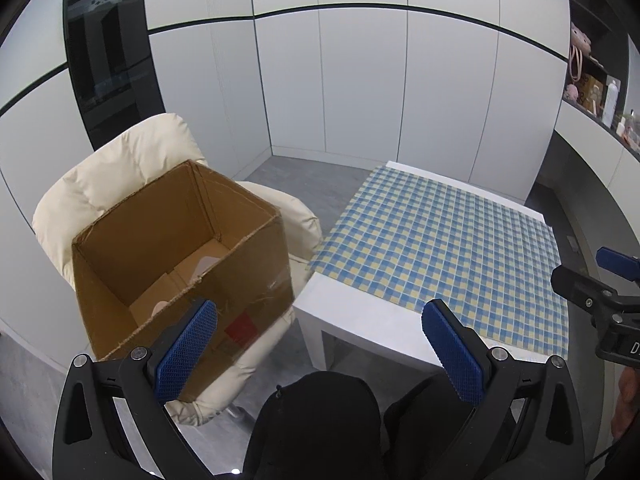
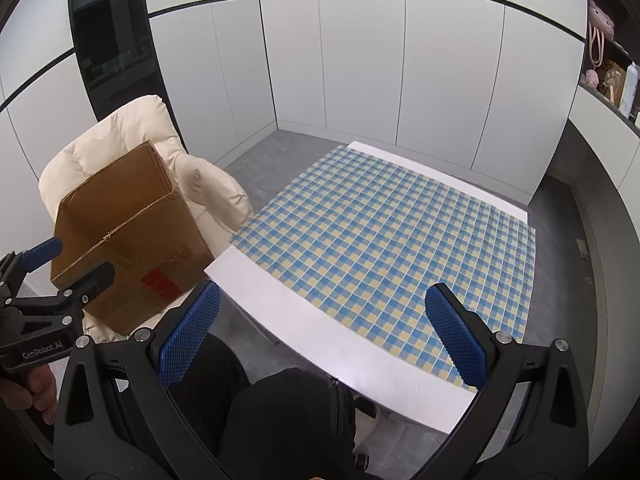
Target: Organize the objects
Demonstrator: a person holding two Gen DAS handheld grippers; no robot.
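An open brown cardboard box [image 1: 256, 280] [image 2: 160, 240] rests on a cream padded chair [image 1: 120, 176] [image 2: 100, 148] left of the table. Pale objects lie at the box bottom [image 1: 204, 266], only partly visible. My left gripper [image 1: 320, 348] is open, held above the person's lap between box and table, with nothing between its blue pads [image 1: 188, 348]. My right gripper [image 2: 320, 336] is open too, over the table's near edge, empty. In the right wrist view the left gripper [image 2: 68, 264] shows at the left edge beside the box.
A white table [image 2: 300, 316] [image 1: 360, 320] carries a blue-and-yellow checked cloth [image 2: 392, 232] [image 1: 448, 240] with nothing on it. White cabinet walls stand behind. A shelf at the far right [image 1: 600, 96] holds pink items and bottles. The person's dark-clothed knees [image 1: 320, 420] are below.
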